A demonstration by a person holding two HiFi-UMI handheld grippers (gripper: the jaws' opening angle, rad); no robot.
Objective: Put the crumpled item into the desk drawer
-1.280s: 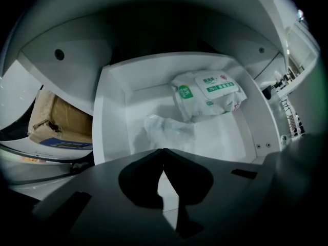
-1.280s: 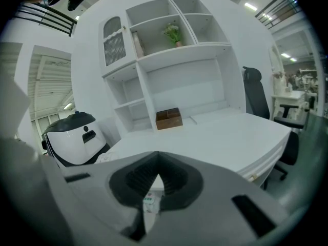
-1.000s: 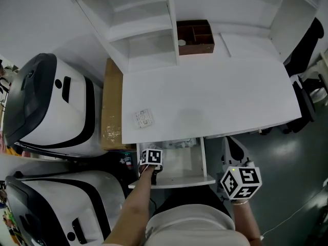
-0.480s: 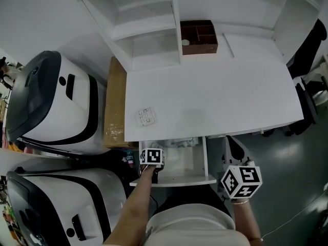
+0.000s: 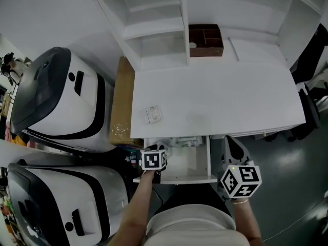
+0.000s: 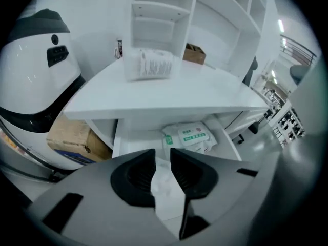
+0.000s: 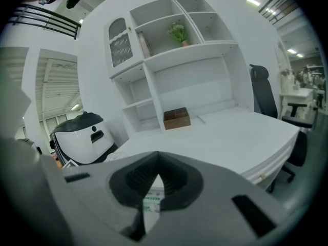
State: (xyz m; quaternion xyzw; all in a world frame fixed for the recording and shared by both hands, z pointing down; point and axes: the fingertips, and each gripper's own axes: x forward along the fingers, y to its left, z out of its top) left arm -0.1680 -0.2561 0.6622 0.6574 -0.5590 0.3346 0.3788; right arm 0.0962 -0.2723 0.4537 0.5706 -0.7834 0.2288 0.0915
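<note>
This looks like an office or lab workroom. A white desk (image 5: 220,101) with built-in shelves (image 5: 154,14) stands on a smooth grey floor (image 5: 287,178), with a black swivel chair (image 7: 261,91) at its side. Two large white-and-black machines (image 5: 56,101) and a cardboard box (image 5: 122,101) crowd the other side, and the right gripper view shows ceiling strip lights and more furniture beyond.

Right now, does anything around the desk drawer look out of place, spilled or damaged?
Nothing stands out. The drawer is open with a green-printed packet lying at its back, and the left gripper holds the crumpled white tissue at its front. Only a small packet on the desktop sits slightly askew.
</note>
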